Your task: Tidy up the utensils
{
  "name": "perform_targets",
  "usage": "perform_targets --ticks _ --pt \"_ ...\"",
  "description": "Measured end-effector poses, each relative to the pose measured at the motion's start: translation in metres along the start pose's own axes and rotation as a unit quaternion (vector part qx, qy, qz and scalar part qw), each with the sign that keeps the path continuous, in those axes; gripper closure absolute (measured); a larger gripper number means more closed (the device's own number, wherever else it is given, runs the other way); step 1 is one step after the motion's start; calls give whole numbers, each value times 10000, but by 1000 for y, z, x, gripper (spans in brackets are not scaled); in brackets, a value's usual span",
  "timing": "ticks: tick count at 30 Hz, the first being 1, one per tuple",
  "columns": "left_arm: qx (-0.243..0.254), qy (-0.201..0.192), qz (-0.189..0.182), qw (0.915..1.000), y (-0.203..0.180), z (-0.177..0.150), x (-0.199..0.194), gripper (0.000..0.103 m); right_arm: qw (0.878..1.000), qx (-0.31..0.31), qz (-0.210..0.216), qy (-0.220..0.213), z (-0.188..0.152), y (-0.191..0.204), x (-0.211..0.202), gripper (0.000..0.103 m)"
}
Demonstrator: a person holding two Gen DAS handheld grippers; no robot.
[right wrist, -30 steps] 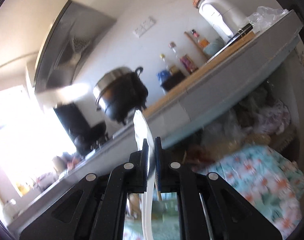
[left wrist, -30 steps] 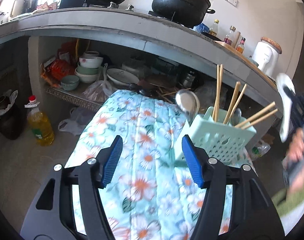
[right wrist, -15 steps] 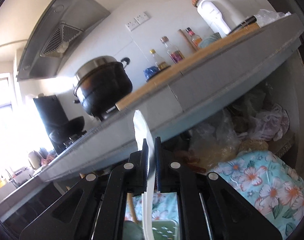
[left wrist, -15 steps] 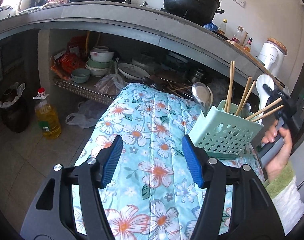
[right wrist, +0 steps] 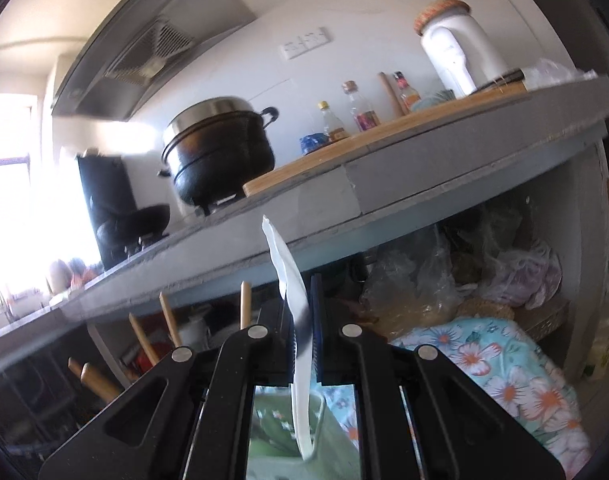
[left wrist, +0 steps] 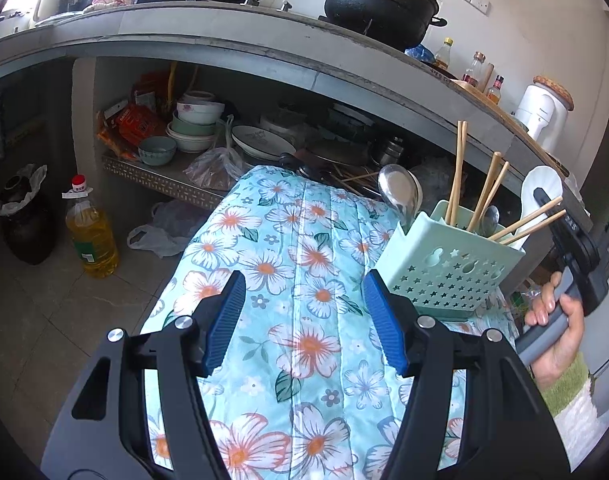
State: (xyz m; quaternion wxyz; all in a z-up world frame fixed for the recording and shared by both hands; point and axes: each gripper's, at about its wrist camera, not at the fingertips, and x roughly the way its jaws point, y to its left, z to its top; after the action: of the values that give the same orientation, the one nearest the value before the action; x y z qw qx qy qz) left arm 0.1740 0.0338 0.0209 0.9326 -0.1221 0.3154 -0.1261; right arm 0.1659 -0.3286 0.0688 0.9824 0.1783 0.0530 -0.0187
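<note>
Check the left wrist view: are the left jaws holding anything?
No. The left gripper stands open over the flowered cloth with nothing between its blue pads.

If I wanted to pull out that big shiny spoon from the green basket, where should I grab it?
Probably by the bowl of the metal spoon, coming from above. Its handle is hidden down inside the green basket, so only the bowl sticks up, at the corner away from the chopsticks. Pinch its flat faces, since the edges are rounded and may slip.
</note>
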Motion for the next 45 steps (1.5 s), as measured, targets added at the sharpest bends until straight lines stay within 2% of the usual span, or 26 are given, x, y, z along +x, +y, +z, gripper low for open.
perform_targets --ticks 3,5,8,10,13,16,23,25,31,36,42,45 --pt "44 16 -9 10000 -2 -1 0 44 9985 -485 64 230 -8 10 -14 89" --pt "57 8 -18 10000 -3 -2 -1 43 9961 -779 130 391 -13 17 -26 50" --pt "42 7 -33 10000 -5 -4 -3 42 9912 -1129 228 655 -21 24 -47 38" --pt "35 4 -39 10000 -6 -5 -4 41 9899 -1116 290 828 -23 23 -61 32" --pt "88 -15 -61 9999 -12 -8 -9 37 9902 -842 267 1078 -23 14 -89 28" --pt "177 -15 -70 9998 -22 -16 -15 32 9873 -748 -20 1401 -26 13 -110 25" --pt "223 -256 107 9994 -52 -43 -34 16 9596 -1014 -1187 2340 -47 32 -132 12" --pt "304 -210 134 9992 -62 -50 -35 13 9560 -859 -1265 2502 -52 34 -138 7" --pt "652 92 19 9978 -87 -69 -37 9 9535 -809 -1301 2596 -62 45 -147 6" --pt "790 52 101 9968 -97 -72 -42 8 9504 -868 -1315 2682 -64 52 -146 6" --pt "771 11 521 9957 -95 -66 -44 8 9439 -955 -1504 2780 -63 55 -144 6" --pt "997 11 903 9909 -98 -66 -42 8 9429 -1030 -1595 2737 -63 57 -144 6"
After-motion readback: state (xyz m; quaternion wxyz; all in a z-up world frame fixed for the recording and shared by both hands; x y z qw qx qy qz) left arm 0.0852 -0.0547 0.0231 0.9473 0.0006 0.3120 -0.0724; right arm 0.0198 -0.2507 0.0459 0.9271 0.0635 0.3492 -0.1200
